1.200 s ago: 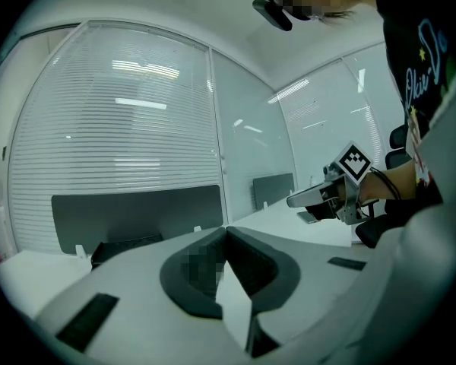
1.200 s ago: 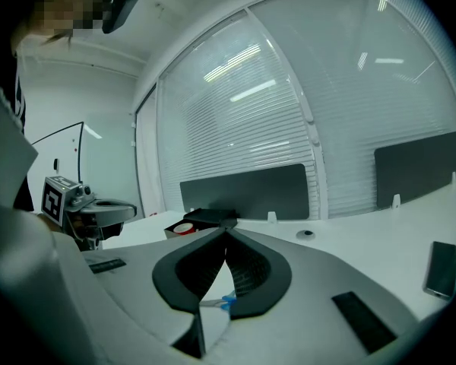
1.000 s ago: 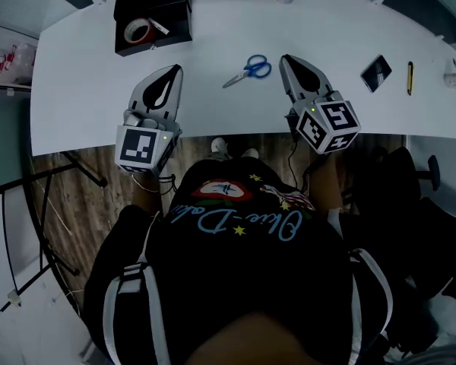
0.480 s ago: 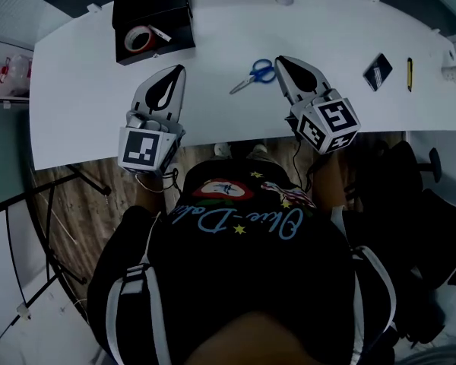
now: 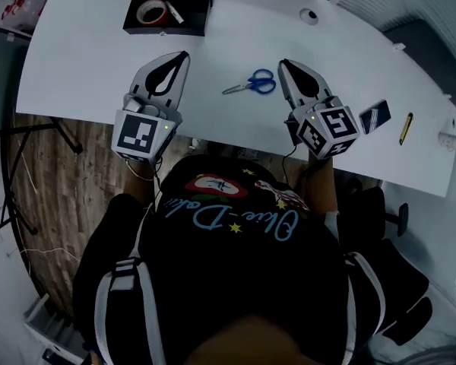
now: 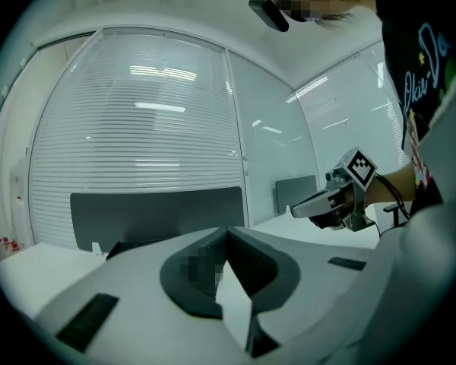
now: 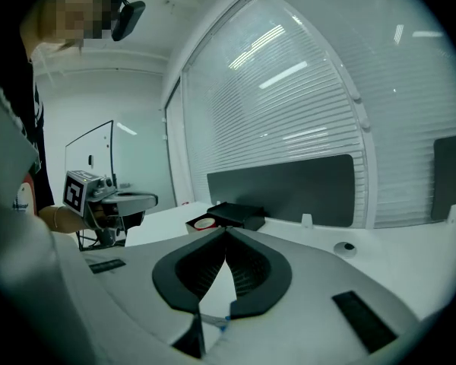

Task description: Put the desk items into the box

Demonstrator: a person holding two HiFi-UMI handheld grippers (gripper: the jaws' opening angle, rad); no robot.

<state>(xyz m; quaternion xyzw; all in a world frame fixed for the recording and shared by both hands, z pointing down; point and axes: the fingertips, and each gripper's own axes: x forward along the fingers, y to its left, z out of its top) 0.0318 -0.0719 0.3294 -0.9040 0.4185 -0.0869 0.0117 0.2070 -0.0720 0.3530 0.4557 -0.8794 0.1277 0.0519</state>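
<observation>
Sitting at the white table's [image 5: 76, 74] far left, a black box [image 5: 196, 6] holds a tape roll [image 5: 152, 11]. Nearer, the left gripper [image 5: 182, 56] hovers, jaws closed on nothing. Blue-handled scissors [image 5: 251, 84] lie between it and the right gripper [image 5: 283, 65], likewise closed and empty. Rightmost lie a dark card [image 5: 374, 117] and a yellow pen [image 5: 406, 128].

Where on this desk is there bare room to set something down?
The widest bare patch is the left end of the desk, bordered by the black box, the left gripper and the front edge. Another lies between the box, the scissors and the cable hole. The right end is crowded: a dark flat item and a yellow pen.
</observation>
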